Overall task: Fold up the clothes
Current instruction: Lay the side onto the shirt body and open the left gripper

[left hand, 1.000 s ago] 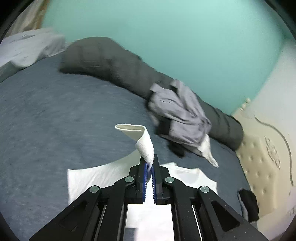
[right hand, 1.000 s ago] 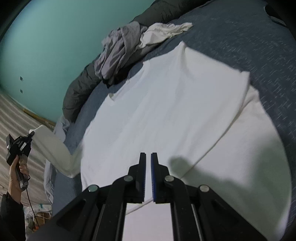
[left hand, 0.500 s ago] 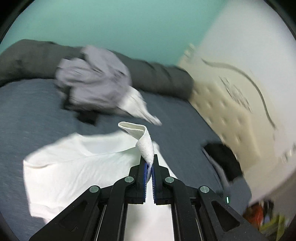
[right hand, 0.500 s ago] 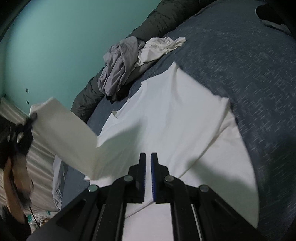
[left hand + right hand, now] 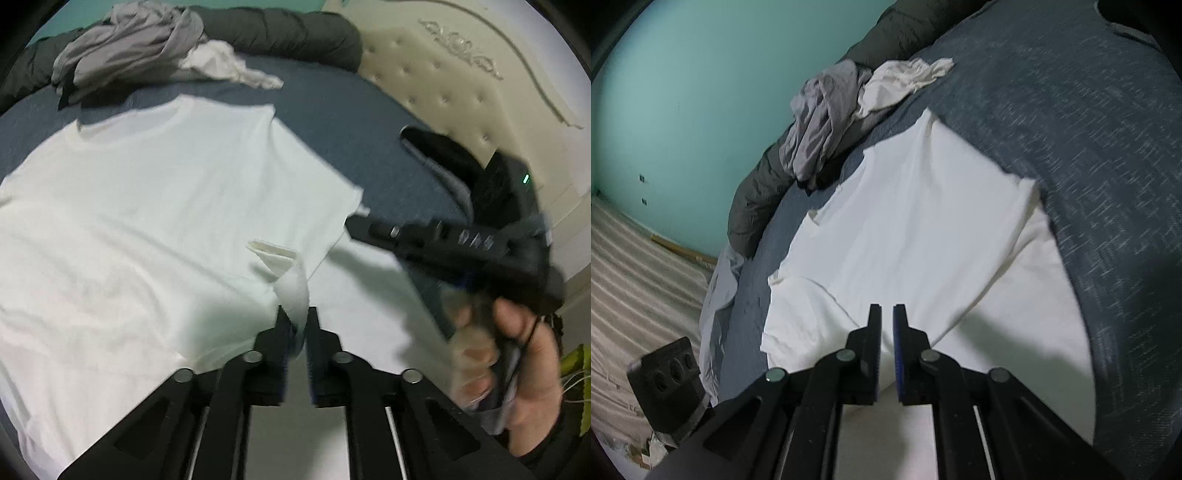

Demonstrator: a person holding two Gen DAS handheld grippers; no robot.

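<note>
The white T-shirt (image 5: 147, 206) lies flat on the blue bed (image 5: 351, 125), collar toward the grey clothes pile (image 5: 125, 51), long axis running from there. The left gripper (image 5: 296, 314) jaws are opening, hem fabric between them. The right gripper (image 5: 886, 314), empty, is opening narrowly above the shirt.

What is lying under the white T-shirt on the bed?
The white T-shirt lies spread on the blue-grey bedspread, which shows all around it. Whether anything else sits beneath the shirt cannot be seen, since the cloth covers that patch.
</note>
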